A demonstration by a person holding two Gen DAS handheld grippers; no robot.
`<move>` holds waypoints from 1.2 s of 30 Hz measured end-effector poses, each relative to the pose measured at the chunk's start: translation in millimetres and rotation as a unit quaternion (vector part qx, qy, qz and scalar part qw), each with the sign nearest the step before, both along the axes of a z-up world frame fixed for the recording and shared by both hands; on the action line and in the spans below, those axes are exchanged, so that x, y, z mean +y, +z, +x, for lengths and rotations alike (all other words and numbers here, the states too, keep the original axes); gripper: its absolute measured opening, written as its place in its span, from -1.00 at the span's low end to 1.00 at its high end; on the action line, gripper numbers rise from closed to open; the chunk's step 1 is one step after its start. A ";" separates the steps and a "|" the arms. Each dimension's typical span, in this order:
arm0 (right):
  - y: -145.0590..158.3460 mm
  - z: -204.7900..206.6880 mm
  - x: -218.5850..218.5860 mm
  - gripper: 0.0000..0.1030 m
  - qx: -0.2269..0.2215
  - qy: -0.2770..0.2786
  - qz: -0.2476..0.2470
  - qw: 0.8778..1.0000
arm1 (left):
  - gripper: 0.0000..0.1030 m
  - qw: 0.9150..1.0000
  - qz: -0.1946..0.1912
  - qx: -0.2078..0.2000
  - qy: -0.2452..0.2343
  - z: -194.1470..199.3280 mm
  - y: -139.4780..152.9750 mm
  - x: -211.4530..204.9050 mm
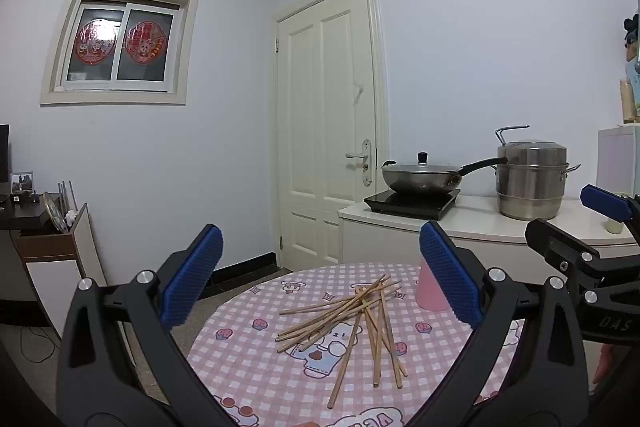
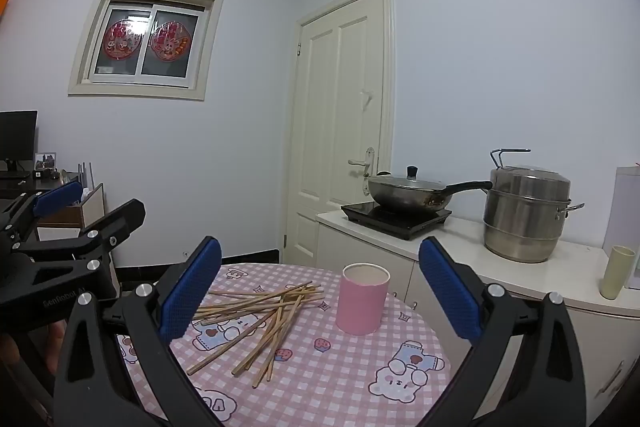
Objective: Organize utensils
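Note:
A loose pile of several wooden chopsticks (image 1: 352, 319) (image 2: 264, 311) lies crossed on a round table with a pink checked cloth (image 1: 256, 371) (image 2: 340, 379). Just right of the pile stands an upright pink cup (image 2: 363, 298), empty and open at the top; in the left wrist view the cup (image 1: 428, 287) is half hidden behind a blue pad. My left gripper (image 1: 320, 275) hangs open above the near side of the table, nothing between its fingers. My right gripper (image 2: 320, 285) is open too, level, with pile and cup framed between its pads but farther off. Each gripper shows at the other view's edge.
Behind the table runs a white counter (image 2: 520, 267) with a lidded wok (image 2: 408, 193) on a black induction hob, a steel steamer pot (image 2: 524, 215) and a pale green cup (image 2: 618, 273). A white door (image 1: 328, 131) is at the back, a desk and shelf at left.

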State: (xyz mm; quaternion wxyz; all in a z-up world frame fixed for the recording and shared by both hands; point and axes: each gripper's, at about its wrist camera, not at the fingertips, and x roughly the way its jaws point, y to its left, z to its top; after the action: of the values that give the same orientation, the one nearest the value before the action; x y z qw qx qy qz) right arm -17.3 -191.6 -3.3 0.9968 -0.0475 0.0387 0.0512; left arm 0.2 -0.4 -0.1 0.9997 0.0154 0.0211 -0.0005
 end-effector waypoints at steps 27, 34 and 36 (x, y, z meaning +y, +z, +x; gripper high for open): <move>-3.7 1.6 6.0 0.85 0.006 0.000 -0.003 1.000 | 0.88 1.000 -0.003 0.003 -0.002 0.6 -2.4 0.5; -4.5 0.8 6.2 0.85 0.008 0.000 -0.002 1.000 | 0.88 1.000 -0.003 0.005 -0.002 1.4 -4.0 1.4; -4.7 1.2 6.3 0.85 0.008 0.000 -0.002 1.000 | 0.88 1.000 -0.003 0.005 -0.003 1.4 -4.2 1.5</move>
State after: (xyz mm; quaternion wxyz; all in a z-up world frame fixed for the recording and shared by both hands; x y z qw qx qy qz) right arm -16.1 -185.3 -8.0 0.9964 -0.0492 0.0468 0.0512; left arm 1.7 1.1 -4.3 0.9996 0.0128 0.0263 -0.0032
